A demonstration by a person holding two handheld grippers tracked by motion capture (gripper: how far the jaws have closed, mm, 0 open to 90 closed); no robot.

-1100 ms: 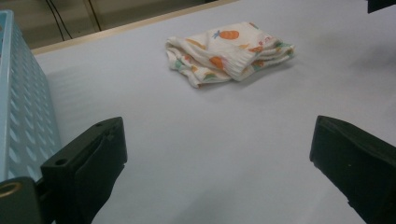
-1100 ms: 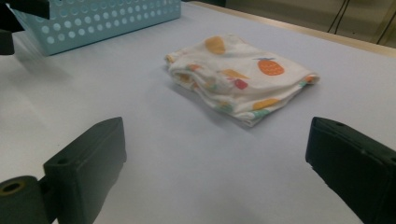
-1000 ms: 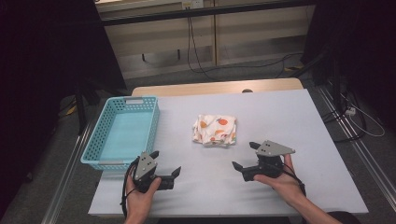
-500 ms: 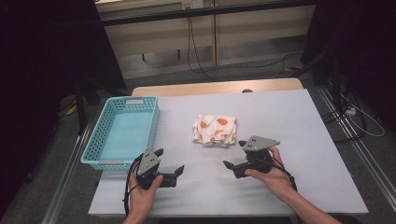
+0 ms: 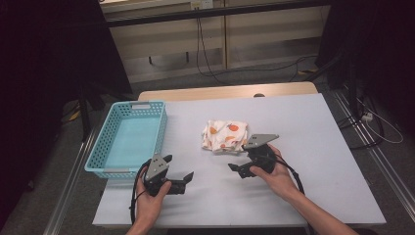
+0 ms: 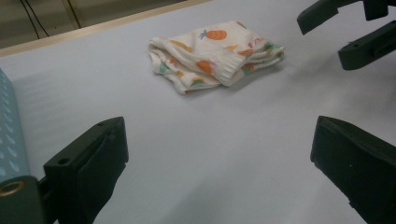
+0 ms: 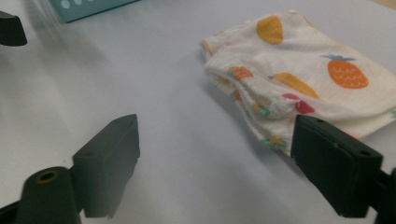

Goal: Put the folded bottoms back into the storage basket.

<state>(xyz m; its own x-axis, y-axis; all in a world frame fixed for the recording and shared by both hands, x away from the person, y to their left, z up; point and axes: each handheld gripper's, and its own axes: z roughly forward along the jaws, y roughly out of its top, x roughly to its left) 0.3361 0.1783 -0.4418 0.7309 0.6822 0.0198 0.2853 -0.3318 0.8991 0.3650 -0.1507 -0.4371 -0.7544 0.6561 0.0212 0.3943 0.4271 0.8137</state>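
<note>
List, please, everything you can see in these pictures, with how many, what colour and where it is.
table: one, pale grey-white top with a wooden far edge, in the middle of the high view.
basket: one, turquoise plastic, with nothing visible inside, on the table's left side.
folded cloth: one, cream with orange fruit print, lying mid-table, right of the basket.
cables: several, black, on the floor beyond the table.
left gripper: one, black with a grey plate, near the table's front, by the basket's near corner, jaws open.
right gripper: one, black with a grey plate, just in front of the cloth, jaws open.
</note>
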